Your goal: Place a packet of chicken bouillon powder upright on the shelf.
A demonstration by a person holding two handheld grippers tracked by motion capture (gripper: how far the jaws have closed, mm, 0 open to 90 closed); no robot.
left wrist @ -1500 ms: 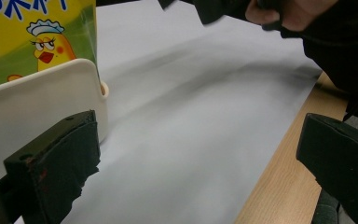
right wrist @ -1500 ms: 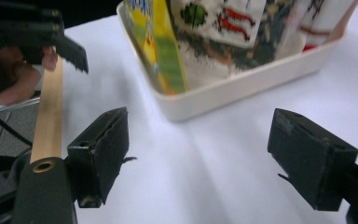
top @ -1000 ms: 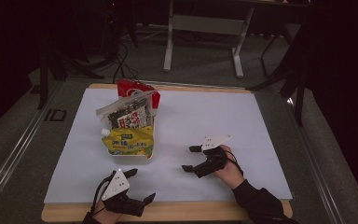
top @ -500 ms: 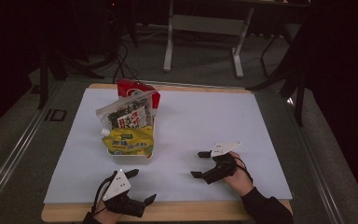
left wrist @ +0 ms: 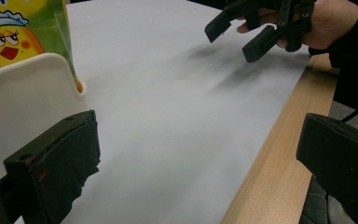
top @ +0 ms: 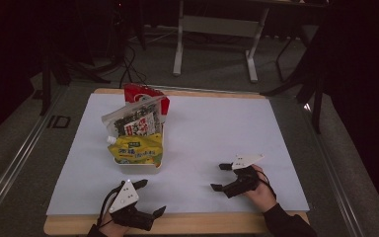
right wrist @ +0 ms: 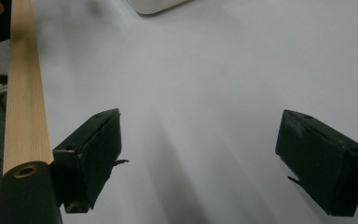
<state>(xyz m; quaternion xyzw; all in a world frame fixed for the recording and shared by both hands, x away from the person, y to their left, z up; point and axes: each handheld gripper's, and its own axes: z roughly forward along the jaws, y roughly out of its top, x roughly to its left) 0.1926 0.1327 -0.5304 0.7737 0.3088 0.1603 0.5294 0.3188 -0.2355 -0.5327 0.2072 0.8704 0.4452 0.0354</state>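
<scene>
Resting open (both empty): left tongs point(top: 150, 197) just below tray point(top: 139, 168), right tongs point(top: 220, 177) well apart.

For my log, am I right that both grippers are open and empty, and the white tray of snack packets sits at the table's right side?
Not quite: the white tray sits at the left side, as the high view shows. The left gripper and right gripper are indeed open and empty.

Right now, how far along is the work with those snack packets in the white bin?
Looks barely started or between steps. The white plastic bin holds the yellow pouch, the dark seaweed packet and the red bag. The left gripper and right gripper are open, holding nothing, apart from the bin. Any handling of the packets remains.
</scene>
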